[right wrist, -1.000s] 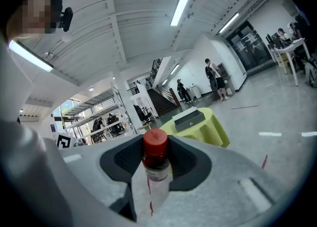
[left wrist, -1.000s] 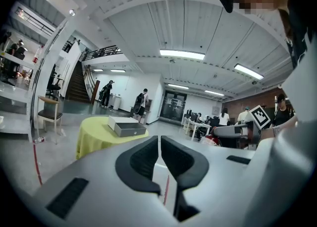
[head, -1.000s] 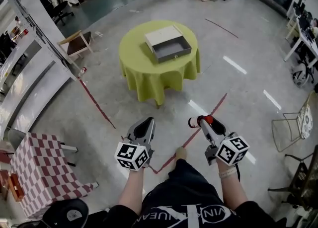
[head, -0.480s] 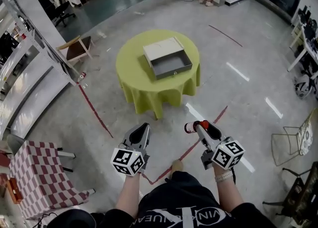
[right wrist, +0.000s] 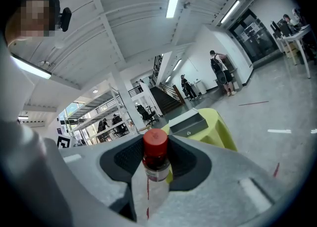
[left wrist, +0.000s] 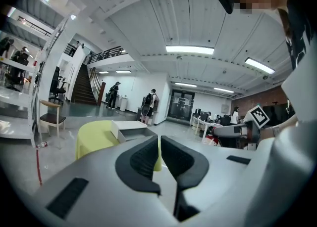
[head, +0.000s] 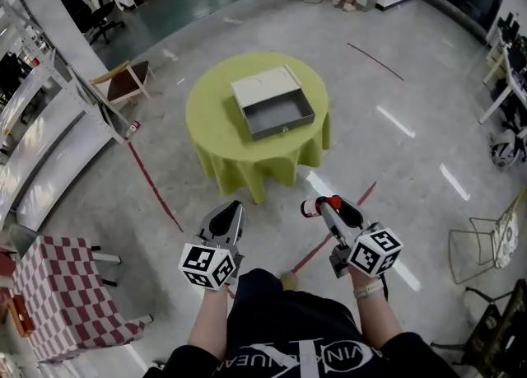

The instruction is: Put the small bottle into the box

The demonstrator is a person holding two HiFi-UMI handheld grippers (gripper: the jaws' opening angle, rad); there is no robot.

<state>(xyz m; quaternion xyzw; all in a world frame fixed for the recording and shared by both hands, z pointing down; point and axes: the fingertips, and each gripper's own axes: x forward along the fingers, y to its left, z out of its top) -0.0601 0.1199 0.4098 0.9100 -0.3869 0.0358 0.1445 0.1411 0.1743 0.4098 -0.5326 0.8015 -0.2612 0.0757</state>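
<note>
The right gripper (right wrist: 156, 158) is seen clamped on the small bottle (right wrist: 155, 167), whose clear body is pinched between the two dark pads and whose red cap (right wrist: 155, 143) stands above them. In the head view the same right gripper (head: 323, 204) is held out level in front of the person, with the small bottle (head: 310, 207) lying crosswise at its tip and its marker cube (head: 375, 251) nearest the wrist. The left gripper (left wrist: 159, 148) is shown with its jaws drawn together, only a thin slit being left between the pads and nothing being held there. From above, the left gripper (head: 228, 211) is carried beside the right one, the two being kept apart over the grey floor (head: 412, 162).

Ahead of both grippers a round table (head: 216, 133) draped in a yellow-green cloth is seen, not reached by either tip. The box (head: 283, 128), grey and open at the top, is set on that table, with a cream panel (head: 265, 85) at its far side. Its inside is seen to be bare. The table (right wrist: 221, 131) and the box (right wrist: 190, 124) are also caught past the bottle's cap in the right gripper view. A red line (head: 153, 187) is marked on the floor to the left of the table, and a chequered table (head: 58, 290) is placed at the lower left, well apart.
</note>
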